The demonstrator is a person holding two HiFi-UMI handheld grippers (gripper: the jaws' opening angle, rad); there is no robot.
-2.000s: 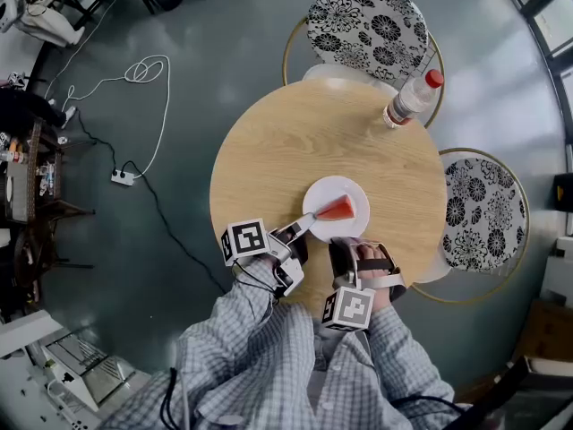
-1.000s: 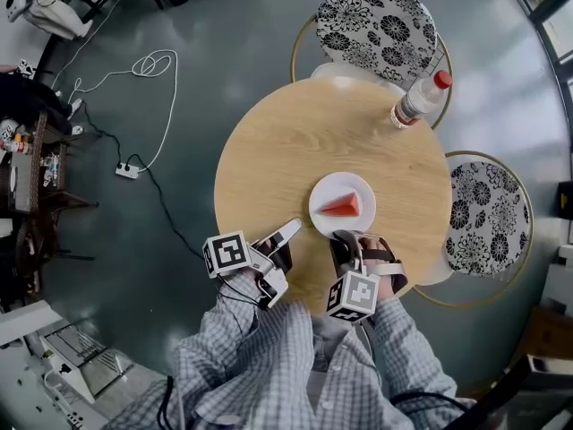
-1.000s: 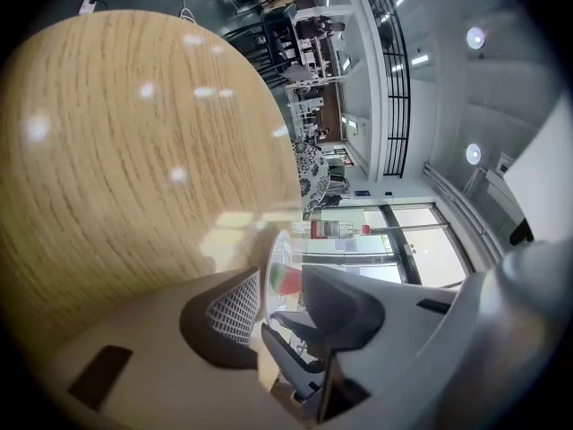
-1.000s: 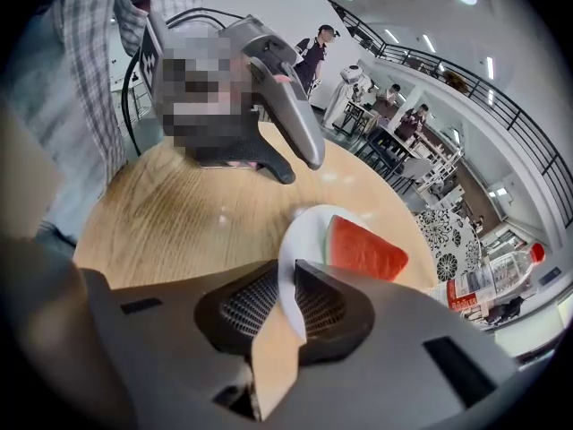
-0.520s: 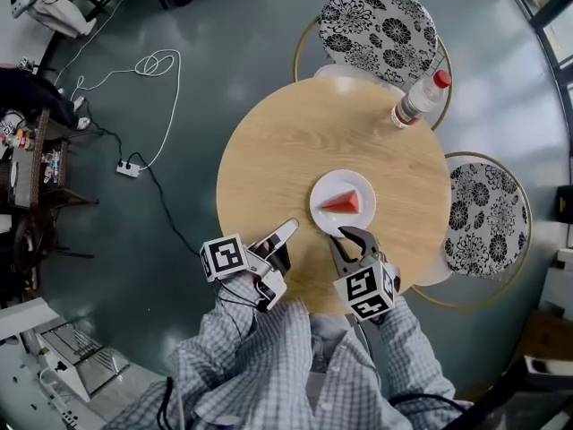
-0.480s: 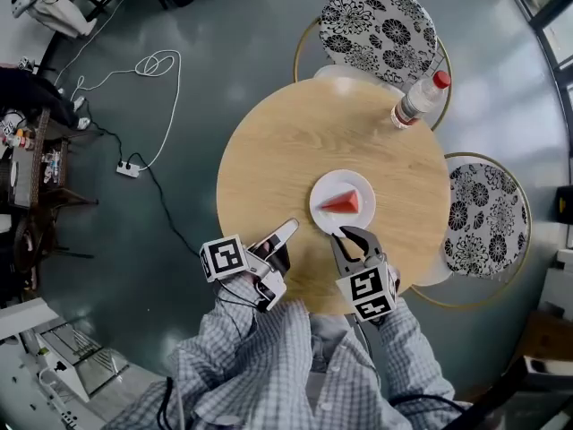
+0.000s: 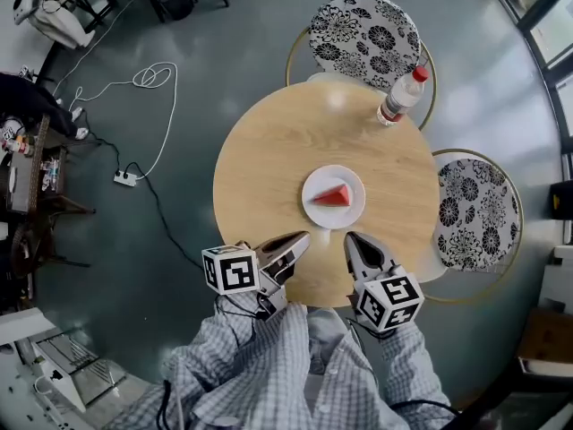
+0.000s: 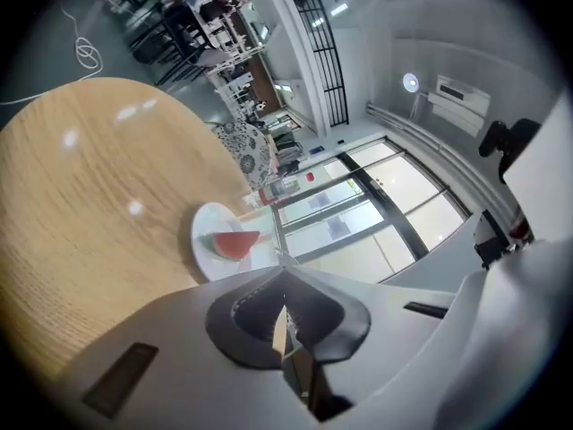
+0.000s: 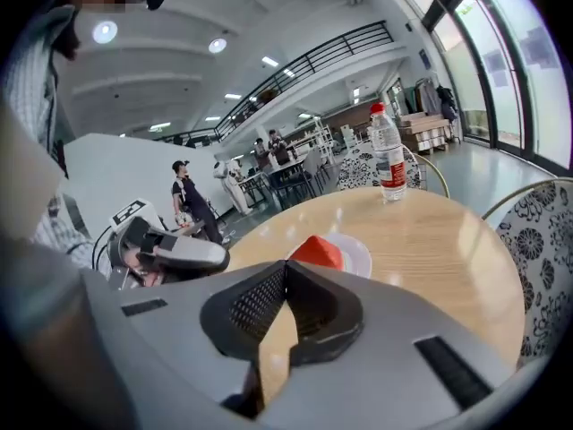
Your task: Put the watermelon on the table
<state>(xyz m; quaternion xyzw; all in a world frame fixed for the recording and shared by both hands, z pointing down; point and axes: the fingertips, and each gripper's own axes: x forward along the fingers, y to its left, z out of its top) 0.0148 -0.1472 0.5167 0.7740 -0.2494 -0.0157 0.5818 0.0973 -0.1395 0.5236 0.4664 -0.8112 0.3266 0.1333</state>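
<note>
Head view: the watermelon (image 7: 333,195) slice sat on a white plate (image 7: 350,179) near the middle of the round table (image 7: 269,150), so I judged the placing done. The left gripper (image 7: 300,238) and right gripper (image 7: 356,240) hung over the table's lower edge, both clear of the plate, both clenched on nothing. Risks I flagged: either gripper swinging toward frame centre could shove the plate or tip the slice. The bottle (image 7: 398,97) stood close to the table's upper-right rim, so a knock there could send it over. Count here: one table, one plate, one slice, one bottle, two floral chairs (image 7: 363,30) (image 7: 474,209), two grippers, one cable (image 7: 148,74) and one power strip (image 7: 124,178) on the floor at left. Left gripper view: the jaws met tip to tip with nothing between them, at lower centre. The plate (image 8: 204,240) and slice (image 8: 235,242) lay just above them in frame, apart from the tips. A push straight along the jaws would hit the plate rim first. Right gripper view: those jaws were pressed together too, empty. The slice (image 9: 315,251) showed just past the tips and the bottle (image 9: 387,159) upright at upper right. The left gripper (image 9: 170,251) showed at left, so I noted a possible clash between the two. A few people stood far back; I couldn't count them for sure.
</note>
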